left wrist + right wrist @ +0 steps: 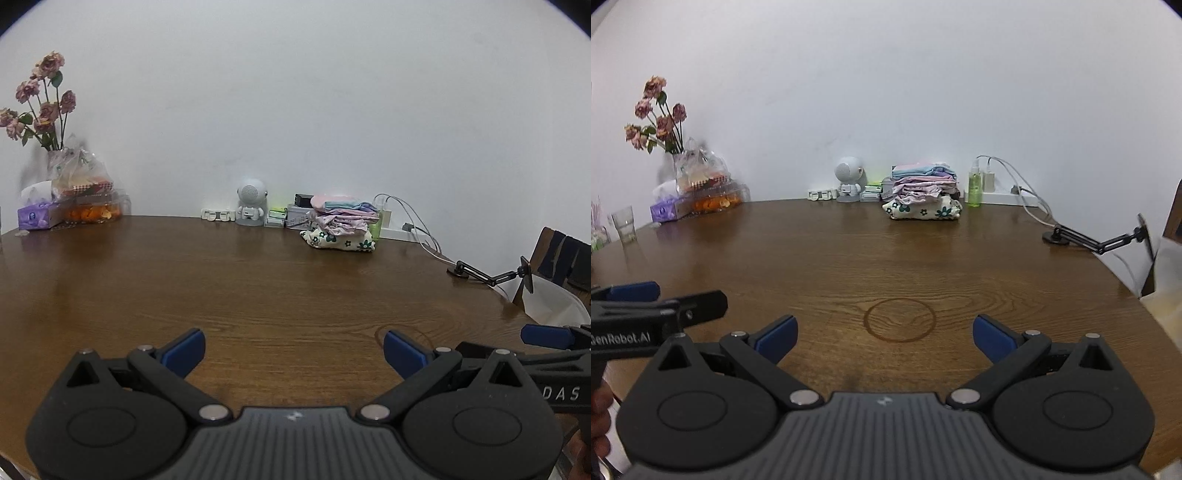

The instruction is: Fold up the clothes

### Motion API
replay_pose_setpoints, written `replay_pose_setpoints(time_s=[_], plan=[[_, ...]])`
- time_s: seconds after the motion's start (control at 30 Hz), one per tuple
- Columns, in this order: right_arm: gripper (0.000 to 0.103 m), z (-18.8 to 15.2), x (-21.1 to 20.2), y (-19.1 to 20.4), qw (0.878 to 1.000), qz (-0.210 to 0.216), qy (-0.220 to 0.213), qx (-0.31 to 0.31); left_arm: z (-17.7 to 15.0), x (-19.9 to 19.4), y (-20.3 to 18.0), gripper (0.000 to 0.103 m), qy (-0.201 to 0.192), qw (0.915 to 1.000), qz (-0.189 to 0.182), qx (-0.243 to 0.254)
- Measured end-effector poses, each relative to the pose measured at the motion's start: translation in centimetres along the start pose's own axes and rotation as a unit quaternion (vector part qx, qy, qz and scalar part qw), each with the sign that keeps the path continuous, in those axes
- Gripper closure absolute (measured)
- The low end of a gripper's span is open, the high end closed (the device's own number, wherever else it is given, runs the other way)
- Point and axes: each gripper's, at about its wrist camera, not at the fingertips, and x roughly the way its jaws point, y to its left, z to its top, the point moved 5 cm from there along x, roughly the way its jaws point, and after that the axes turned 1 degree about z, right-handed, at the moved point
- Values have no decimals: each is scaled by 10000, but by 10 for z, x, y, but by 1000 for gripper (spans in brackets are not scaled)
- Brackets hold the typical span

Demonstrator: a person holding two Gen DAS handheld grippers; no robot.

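Stack of folded clothes [923, 194] at the table's [849, 258] far edge, against the wall, on a floral bundle. Beside it a green bottle [974, 186] and a small white robot figure [849, 182]. Left gripper [293, 352] and right gripper [884, 336] spread wide over the near edge, gripping nothing.

Two low wrist views side by side over the table [280, 280], both facing the far-wall clothes stack [923, 195].
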Motion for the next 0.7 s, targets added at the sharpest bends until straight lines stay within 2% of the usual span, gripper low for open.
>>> replay_pose_setpoints(time_s=[0.27,0.7], plan=[[0,-4,-17,2,10000,7,-34,91,-1,-18,0,0,-105,9999,-4,-3],[0,-6,-24,2,10000,6,6,95,-3,-22,-1,0,-58,10000,-27,-32]])
